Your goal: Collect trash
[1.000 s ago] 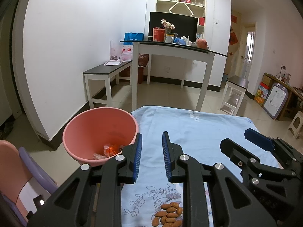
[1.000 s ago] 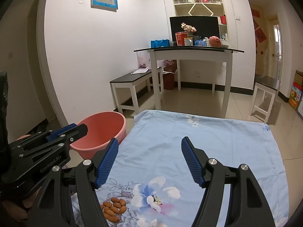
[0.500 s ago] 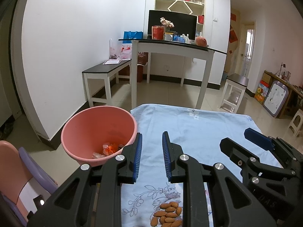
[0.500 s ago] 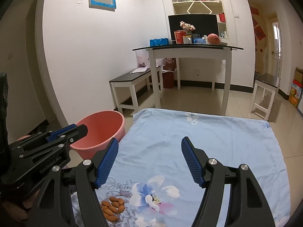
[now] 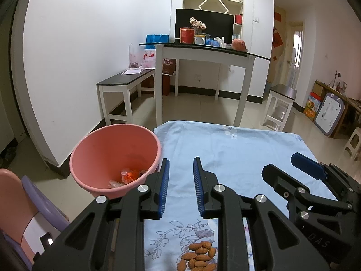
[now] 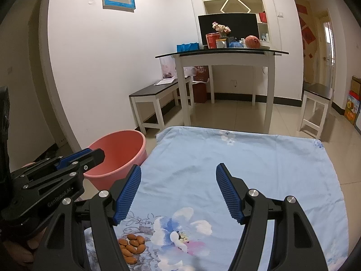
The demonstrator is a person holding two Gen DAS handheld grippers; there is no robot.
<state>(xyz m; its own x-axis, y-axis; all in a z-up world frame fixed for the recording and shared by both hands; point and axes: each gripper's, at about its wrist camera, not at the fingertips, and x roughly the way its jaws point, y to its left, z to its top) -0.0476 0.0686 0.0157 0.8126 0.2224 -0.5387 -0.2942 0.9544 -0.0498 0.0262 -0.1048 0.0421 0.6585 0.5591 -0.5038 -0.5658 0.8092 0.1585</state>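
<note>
- Hovering over the blue floral cloth (image 6: pixel 248 158), left tool (image 5: pixel 179 185) with a narrow gap, holding nothing; right tool (image 6: pixel 178 194) spread wide, empty.
- Almonds (image 5: pixel 198 257) in a small pile on the cloth, near side from the pink bucket (image 5: pixel 94 153); bucket stands beside the cloth's left edge, wrappers (image 5: pixel 126 177) at its bottom.
- Risk: loose almonds could scatter if pinched; rigid pads suit single pieces.
- Pile partly cut off by the frame edge and tool bodies; whether the cloth covers a tabletop is unclear.

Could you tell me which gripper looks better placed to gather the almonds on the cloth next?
Probably the left gripper: the almonds lie directly beneath it, beside the pink bucket. Right gripper sits farther right.
</note>
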